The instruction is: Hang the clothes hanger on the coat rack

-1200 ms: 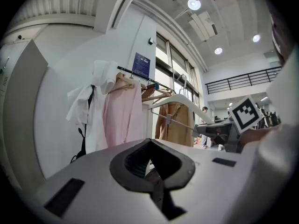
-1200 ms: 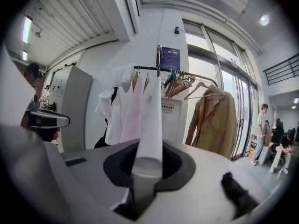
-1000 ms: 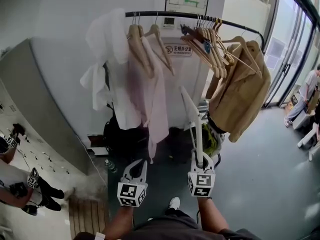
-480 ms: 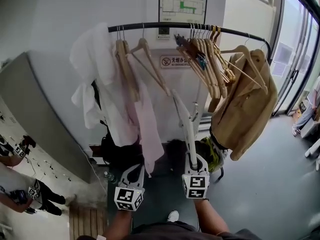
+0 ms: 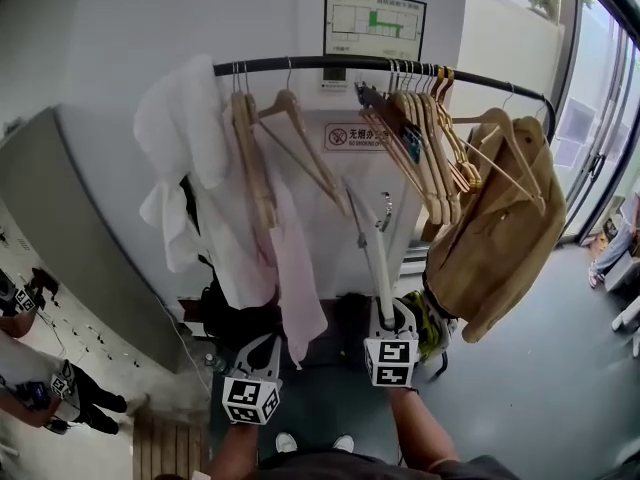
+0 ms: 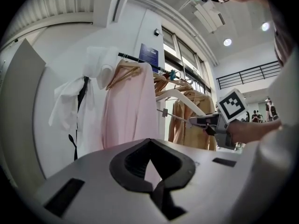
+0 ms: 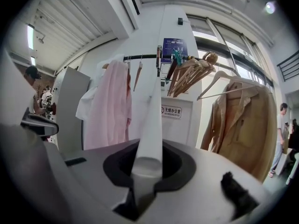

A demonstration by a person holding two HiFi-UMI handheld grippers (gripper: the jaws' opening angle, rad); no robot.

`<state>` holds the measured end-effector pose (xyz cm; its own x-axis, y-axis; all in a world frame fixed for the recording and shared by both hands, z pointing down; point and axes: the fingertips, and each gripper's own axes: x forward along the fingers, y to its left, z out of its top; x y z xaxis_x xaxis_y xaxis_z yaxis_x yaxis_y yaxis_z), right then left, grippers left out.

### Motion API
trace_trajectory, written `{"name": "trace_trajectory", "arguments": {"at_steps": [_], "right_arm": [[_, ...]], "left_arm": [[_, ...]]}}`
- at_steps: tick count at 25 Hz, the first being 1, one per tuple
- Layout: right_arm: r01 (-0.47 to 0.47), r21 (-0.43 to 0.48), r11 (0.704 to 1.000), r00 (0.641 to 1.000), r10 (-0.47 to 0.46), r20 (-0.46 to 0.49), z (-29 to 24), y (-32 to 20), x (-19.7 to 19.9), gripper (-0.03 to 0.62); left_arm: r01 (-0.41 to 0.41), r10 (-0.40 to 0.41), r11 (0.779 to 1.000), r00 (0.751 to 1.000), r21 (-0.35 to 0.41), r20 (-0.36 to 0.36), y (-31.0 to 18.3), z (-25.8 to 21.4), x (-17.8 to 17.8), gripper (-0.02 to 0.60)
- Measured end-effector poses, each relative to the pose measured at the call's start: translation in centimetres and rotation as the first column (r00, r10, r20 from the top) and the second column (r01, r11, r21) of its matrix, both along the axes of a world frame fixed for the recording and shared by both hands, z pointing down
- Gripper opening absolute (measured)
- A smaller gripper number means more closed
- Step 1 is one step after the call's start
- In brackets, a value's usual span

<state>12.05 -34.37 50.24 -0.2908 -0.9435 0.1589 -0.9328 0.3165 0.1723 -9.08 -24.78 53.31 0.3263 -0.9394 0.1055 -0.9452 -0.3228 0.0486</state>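
One white hanger [image 5: 372, 258] being clamped by right gripper [image 7: 145, 178], head view placing it below coat rack rail [image 5: 330, 63], left gripper view showing left gripper [image 6: 153, 186] sitting closed, empty.

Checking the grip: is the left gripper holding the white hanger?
No, the left gripper is shut and empty; the right gripper clamps the white hanger.

This looks like the lobby of an office or public building: tall glass doors [image 5: 600, 148], a smooth grey floor [image 5: 540, 388], a white pillar [image 5: 445, 38] carrying a framed floor plan [image 5: 374, 20] and a no-smoking sign [image 5: 358, 136], round recessed ceiling lights [image 6: 227, 42] and a railed upper gallery [image 6: 243, 76].
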Motion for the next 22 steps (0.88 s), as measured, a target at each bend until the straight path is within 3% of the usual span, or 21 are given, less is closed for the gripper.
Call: {"name": "trace_trajectory", "arguments": {"at_steps": [13, 18, 22], "right_arm": [[-0.017, 0.097, 0.995, 0.999, 0.021, -0.036, -8.0, -6.1, -1.6, 0.054], [-0.013, 0.107, 0.994, 0.999, 0.017, -0.032, -12.3, -9.1, -1.9, 0.054], [-0.008, 0.099, 0.995, 1.000, 0.009, -0.010, -14.9, -11.4, -2.3, 0.053]], "left_arm": [[-0.046, 0.046, 0.999, 0.999, 0.003, -0.023, -1.2, -0.3, -1.9, 0.002], [-0.040, 0.040, 0.999, 0.999, 0.006, -0.033, -0.8, -0.3, -2.6, 0.002], [-0.087, 0.088, 0.996, 0.996, 0.013, -0.024, -0.4, -0.6, -2.2, 0.002]]}}
